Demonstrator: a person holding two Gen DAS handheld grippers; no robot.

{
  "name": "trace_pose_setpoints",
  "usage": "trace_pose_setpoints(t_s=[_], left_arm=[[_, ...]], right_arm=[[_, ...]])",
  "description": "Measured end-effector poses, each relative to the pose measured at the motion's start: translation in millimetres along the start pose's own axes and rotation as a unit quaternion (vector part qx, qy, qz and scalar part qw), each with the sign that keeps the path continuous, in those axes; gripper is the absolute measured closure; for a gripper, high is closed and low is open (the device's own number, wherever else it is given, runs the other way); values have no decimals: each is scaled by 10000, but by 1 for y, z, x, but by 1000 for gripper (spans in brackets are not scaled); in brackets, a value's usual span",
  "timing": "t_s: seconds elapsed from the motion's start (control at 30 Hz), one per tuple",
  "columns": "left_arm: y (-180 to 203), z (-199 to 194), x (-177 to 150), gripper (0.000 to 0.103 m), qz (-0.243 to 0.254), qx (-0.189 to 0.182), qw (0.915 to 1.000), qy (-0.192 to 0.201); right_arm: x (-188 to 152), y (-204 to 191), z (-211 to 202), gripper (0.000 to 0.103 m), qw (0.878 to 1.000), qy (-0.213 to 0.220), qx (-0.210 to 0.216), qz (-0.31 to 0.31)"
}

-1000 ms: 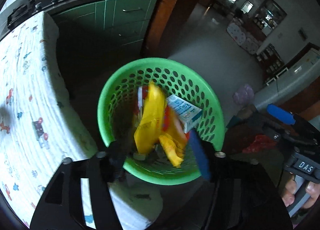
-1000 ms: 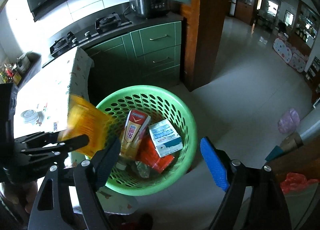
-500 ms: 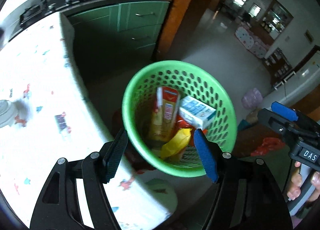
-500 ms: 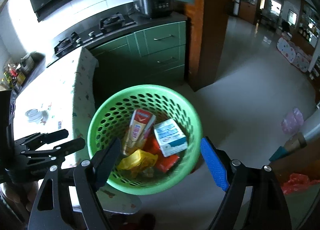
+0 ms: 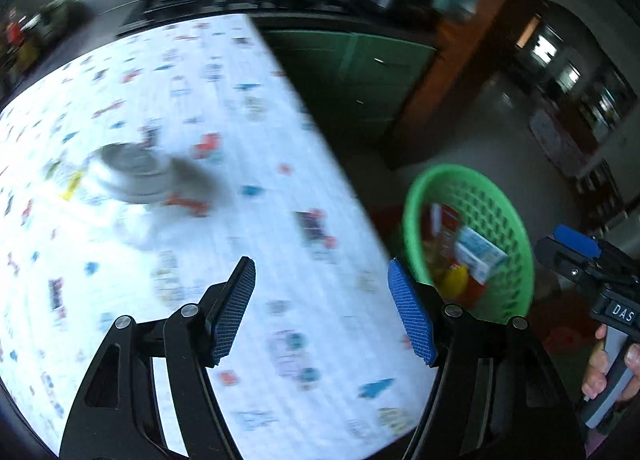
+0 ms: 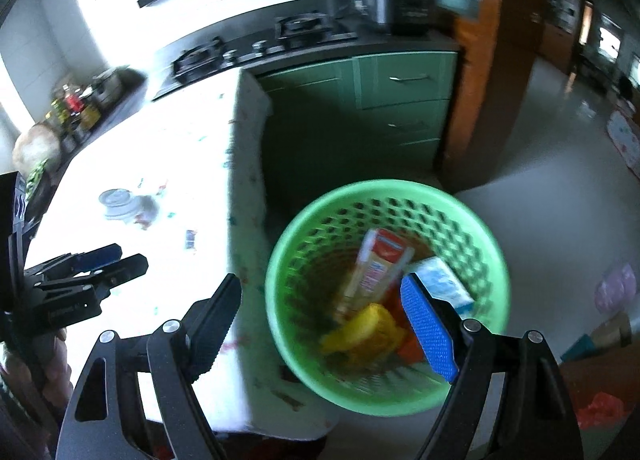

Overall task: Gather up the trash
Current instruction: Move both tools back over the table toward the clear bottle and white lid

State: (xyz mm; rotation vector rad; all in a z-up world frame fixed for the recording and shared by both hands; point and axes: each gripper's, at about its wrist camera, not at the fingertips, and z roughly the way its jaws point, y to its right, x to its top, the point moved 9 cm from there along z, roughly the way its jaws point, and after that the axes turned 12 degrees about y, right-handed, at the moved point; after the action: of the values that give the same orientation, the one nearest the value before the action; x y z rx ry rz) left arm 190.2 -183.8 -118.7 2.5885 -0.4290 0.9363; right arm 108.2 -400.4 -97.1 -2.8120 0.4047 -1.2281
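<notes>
Swung tableward — left gripper (image 5: 322, 310) empty, cup (image 5: 134, 173) beyond.

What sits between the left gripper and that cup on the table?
Nothing visible. The left gripper is open and empty over bare tablecloth; the cup lies ahead of it with only cloth between. The view is blurred, so small scraps could be missed.

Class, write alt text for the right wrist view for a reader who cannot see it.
A green basket on the floor holds a yellow wrapper, a red carton and a white box. The right gripper, jaws open and empty, points down beside a cloth-covered table.
</notes>
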Motion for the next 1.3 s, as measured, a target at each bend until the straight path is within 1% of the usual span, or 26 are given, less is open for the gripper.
trace_pose_setpoints(t_s=[0.23, 0.27, 0.47, 0.63, 0.83, 0.93, 1.17, 1.3], left_arm=[[-80, -20, 6, 35, -518, 462, 9974, 175], [-86, -21, 6, 35, -560, 503, 9970, 190], [-144, -34, 8, 35, -932, 850, 9915, 304], [-183, -43, 7, 35, -1197, 1066, 9864, 355], [-217, -51, 7, 35, -1417, 1220, 9816, 392], [-230, -54, 9, 35, -1492, 1272, 9797, 416], [-253, -57, 12, 35, -1618, 1312, 9770, 446], [-260, -56, 15, 35, -1675, 1289, 9764, 444]], right_arm=[[15, -65, 24, 24, 9982, -69, 485, -340], [17, -72, 27, 24, 9978, -78, 542, -373], [28, -129, 50, 24, 9935, -187, 978, -549], [33, -173, 69, 24, 9888, -292, 1310, -656], [37, -229, 95, 24, 9806, -482, 1800, -610], [37, -252, 110, 24, 9775, -575, 1941, -588], [35, -288, 142, 24, 9729, -772, 2092, -618], [37, -298, 159, 24, 9729, -842, 2068, -597]])
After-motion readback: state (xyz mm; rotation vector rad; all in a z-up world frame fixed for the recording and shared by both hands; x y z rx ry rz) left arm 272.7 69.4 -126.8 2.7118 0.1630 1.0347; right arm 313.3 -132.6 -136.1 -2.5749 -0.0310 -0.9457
